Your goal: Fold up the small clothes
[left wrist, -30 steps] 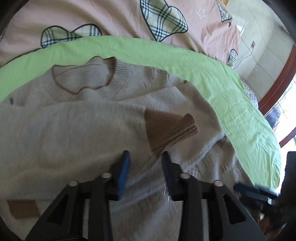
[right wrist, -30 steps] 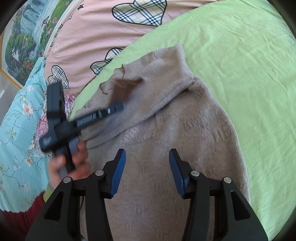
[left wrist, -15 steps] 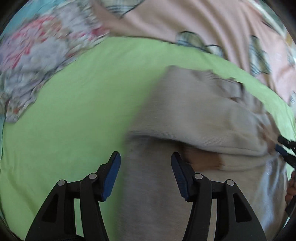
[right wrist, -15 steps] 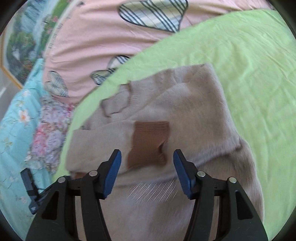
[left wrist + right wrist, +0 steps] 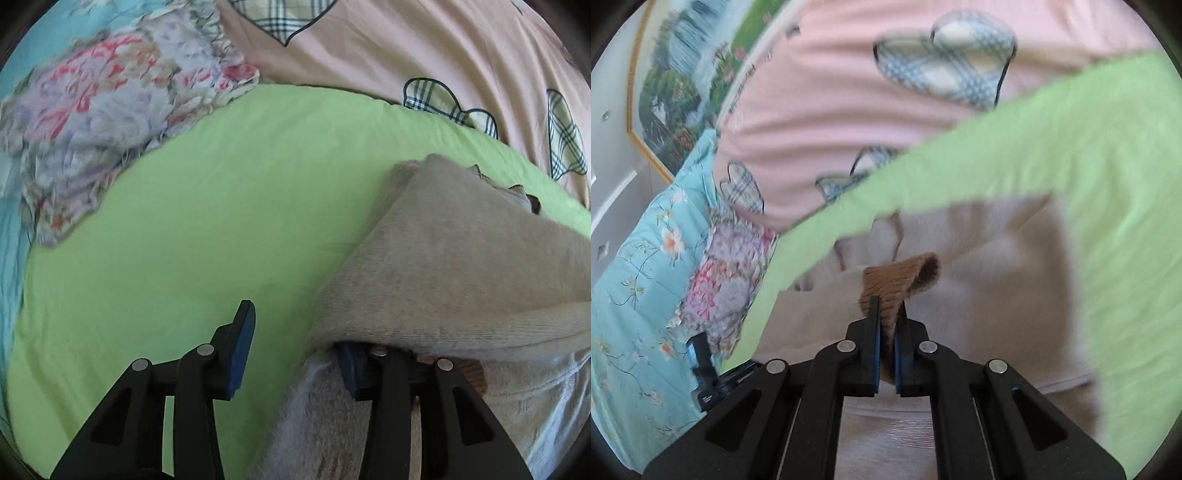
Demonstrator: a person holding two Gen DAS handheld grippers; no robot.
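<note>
A beige knitted sweater (image 5: 461, 266) with brown ribbed cuffs lies on a green sheet (image 5: 207, 206). In the left wrist view my left gripper (image 5: 295, 354) is open at the sweater's left edge; its right finger is hidden under the folded sleeve, its left finger stands over the bare sheet. In the right wrist view my right gripper (image 5: 885, 332) is shut on the brown cuff (image 5: 901, 280) and holds it just above the sweater's body (image 5: 990, 258). The left gripper (image 5: 705, 373) shows small at the lower left of that view.
A pink cover with plaid hearts (image 5: 424, 55) lies beyond the green sheet. A floral cloth (image 5: 96, 122) and a turquoise quilt (image 5: 639, 295) lie to the left. A framed picture (image 5: 683, 74) hangs on the wall.
My right gripper has shut on the brown cuff and lifted it. My left gripper has swung left and down to the sweater's left edge, its right finger now under the sleeve.
</note>
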